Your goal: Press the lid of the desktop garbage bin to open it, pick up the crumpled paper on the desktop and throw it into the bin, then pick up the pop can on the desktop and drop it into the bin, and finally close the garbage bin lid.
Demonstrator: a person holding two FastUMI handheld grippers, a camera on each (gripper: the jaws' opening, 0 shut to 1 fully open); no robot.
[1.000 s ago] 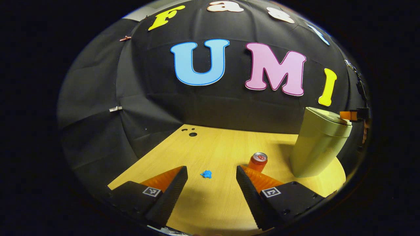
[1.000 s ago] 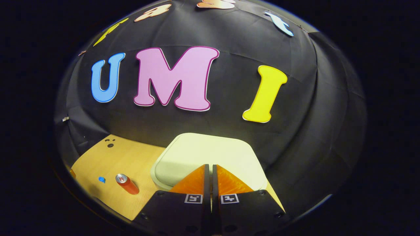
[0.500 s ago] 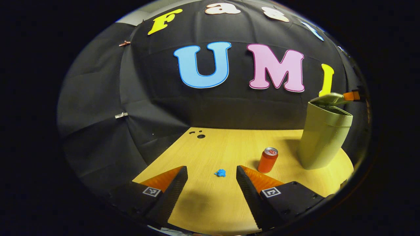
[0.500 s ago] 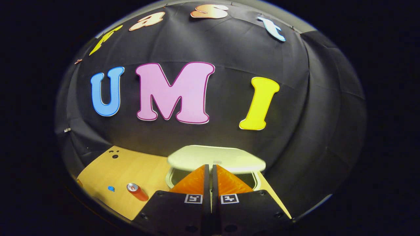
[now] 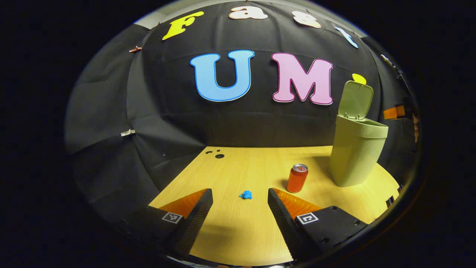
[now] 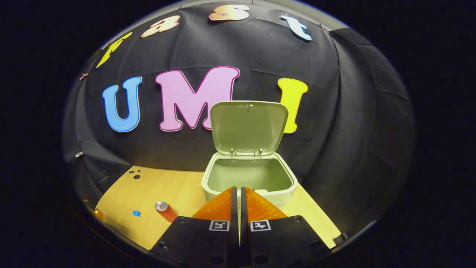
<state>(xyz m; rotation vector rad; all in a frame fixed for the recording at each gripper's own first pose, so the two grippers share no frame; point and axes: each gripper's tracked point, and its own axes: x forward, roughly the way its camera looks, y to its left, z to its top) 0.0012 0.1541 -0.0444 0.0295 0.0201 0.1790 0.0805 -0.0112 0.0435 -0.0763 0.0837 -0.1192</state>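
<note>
In the left gripper view, the left gripper [image 5: 240, 201] is hovering low over the wooden desktop [image 5: 260, 167] with its two fingers spread wide apart and nothing between them. A small blue crumpled paper [image 5: 245, 194] is lying on the desktop just ahead of the gap between the fingers, not touching either one. To its right, an orange pop can [image 5: 296, 178] is standing upright, near the right finger's tip and apart from the paper. Farther right, the pale green garbage bin [image 5: 355, 152] is standing on the desktop near the black cloth wall [image 5: 111, 111], with its lid [image 5: 355, 99] standing raised at the back of the rim. Beyond the bin, at the far right edge, part of the other gripper is showing, too small to tell more. Three small holes [image 5: 215, 153] are sitting in the far left corner of the desktop.

In the right gripper view, the right gripper [image 6: 235, 193] is hanging just in front of and above the garbage bin [image 6: 249, 178], its fingers pressed closed against each other and clasping nothing. The bin's lid [image 6: 248, 126] is standing upright on its hinges, and what shows of the inside is looking bare. Well to the left on the desktop [image 6: 174, 190], the pop can [image 6: 165, 210] is standing and the crumpled paper [image 6: 136, 213] is lying just left of it.
</note>
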